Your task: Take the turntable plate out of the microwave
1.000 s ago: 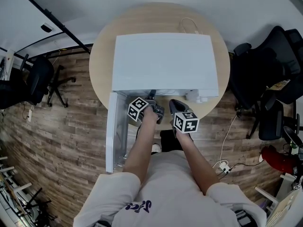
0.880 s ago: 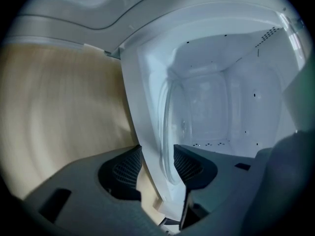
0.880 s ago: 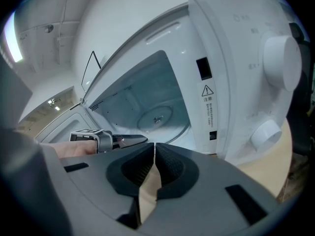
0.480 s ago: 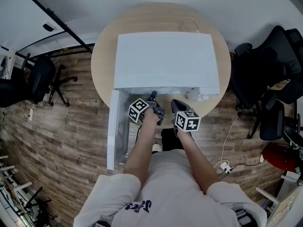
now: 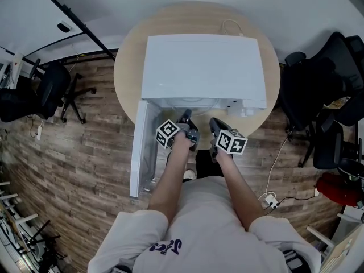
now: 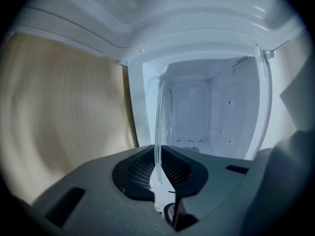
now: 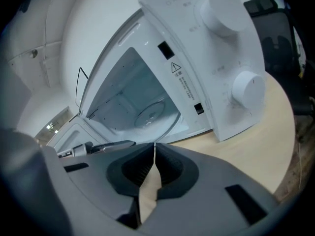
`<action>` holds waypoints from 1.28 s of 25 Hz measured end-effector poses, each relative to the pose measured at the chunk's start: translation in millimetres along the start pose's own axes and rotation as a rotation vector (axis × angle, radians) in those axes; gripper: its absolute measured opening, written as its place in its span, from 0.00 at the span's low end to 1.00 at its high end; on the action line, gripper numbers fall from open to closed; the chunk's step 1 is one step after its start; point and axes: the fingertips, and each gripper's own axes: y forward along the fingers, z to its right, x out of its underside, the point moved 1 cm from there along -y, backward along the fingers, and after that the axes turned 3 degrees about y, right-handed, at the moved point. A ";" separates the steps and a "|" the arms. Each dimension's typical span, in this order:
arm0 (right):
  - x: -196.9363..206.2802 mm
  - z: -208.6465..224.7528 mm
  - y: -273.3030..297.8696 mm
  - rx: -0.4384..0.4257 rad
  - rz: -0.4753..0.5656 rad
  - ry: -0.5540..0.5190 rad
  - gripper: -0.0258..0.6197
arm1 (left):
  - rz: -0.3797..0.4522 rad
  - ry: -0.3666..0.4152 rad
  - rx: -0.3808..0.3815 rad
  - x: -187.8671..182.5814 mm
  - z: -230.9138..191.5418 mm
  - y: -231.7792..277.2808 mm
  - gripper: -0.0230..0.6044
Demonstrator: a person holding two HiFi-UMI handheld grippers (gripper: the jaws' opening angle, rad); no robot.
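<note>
The clear glass turntable plate [image 6: 160, 127] shows edge-on in the left gripper view, reaching from the white microwave's cavity [image 6: 206, 107] out between my left gripper's [image 6: 158, 151] jaws. Those jaws are closing, and their pads pinch the plate's near rim. In the right gripper view the plate [image 7: 152, 113] lies at the cavity floor with the left gripper [image 7: 98, 146] at its edge. My right gripper [image 7: 154, 149] is shut with nothing in it, held over the table in front of the control panel. From above, both grippers [image 5: 186, 120] [image 5: 215, 125] sit at the microwave's [image 5: 202, 67] front.
The microwave door [image 5: 142, 147] hangs open to the left, past the round wooden table's [image 5: 128, 67] edge. Two knobs [image 7: 224, 6] [image 7: 248, 90] sit on the panel. Black office chairs [image 5: 324, 95] [image 5: 40, 92] stand on both sides, and a cable [image 5: 230, 27] lies behind the microwave.
The right gripper's marker cube has rolled and shifted slightly right. The left gripper stays at the microwave's opening, moved only slightly.
</note>
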 end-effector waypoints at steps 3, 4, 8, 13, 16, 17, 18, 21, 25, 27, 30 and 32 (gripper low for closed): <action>0.2 -3.2 0.7 -0.069 0.031 0.075 0.07 | 0.015 -0.020 0.045 0.8 6.8 -6.1 0.10; 1.8 -4.6 1.5 -0.102 0.036 0.111 0.07 | 0.024 -0.031 0.063 0.8 8.2 -8.2 0.10; 4.0 -12.5 2.7 -0.226 0.083 0.239 0.09 | 0.040 -0.037 0.100 0.8 10.6 -15.3 0.10; 2.5 -21.3 11.7 -0.330 0.138 0.414 0.36 | 0.044 -0.070 0.147 0.1 21.5 -20.9 0.10; -1.1 -19.2 19.2 -0.388 0.184 0.542 0.38 | 0.030 -0.080 0.145 4.6 22.9 -25.7 0.10; -3.0 -18.5 22.4 -0.400 0.196 0.577 0.38 | 0.026 -0.081 0.145 6.0 22.6 -28.7 0.10; -4.5 -17.8 26.0 -0.401 0.200 0.599 0.38 | 0.023 -0.080 0.146 6.7 21.9 -32.1 0.10; -10.1 -18.0 38.1 -0.398 0.209 0.632 0.38 | 0.016 -0.078 0.152 7.5 18.2 -42.2 0.10; -15.8 -17.1 53.8 -0.423 0.228 0.684 0.38 | 0.010 -0.086 0.155 12.4 14.0 -52.6 0.10; -15.3 -15.6 60.0 -0.411 0.233 0.704 0.37 | 0.005 -0.091 0.155 14.4 13.5 -57.6 0.10; -16.4 -19.5 67.6 -0.429 0.236 0.729 0.31 | -0.004 -0.092 0.152 17.0 11.6 -62.4 0.10; -12.9 -20.8 71.3 -0.420 0.216 0.732 0.24 | -0.007 -0.079 0.143 17.4 9.5 -65.2 0.10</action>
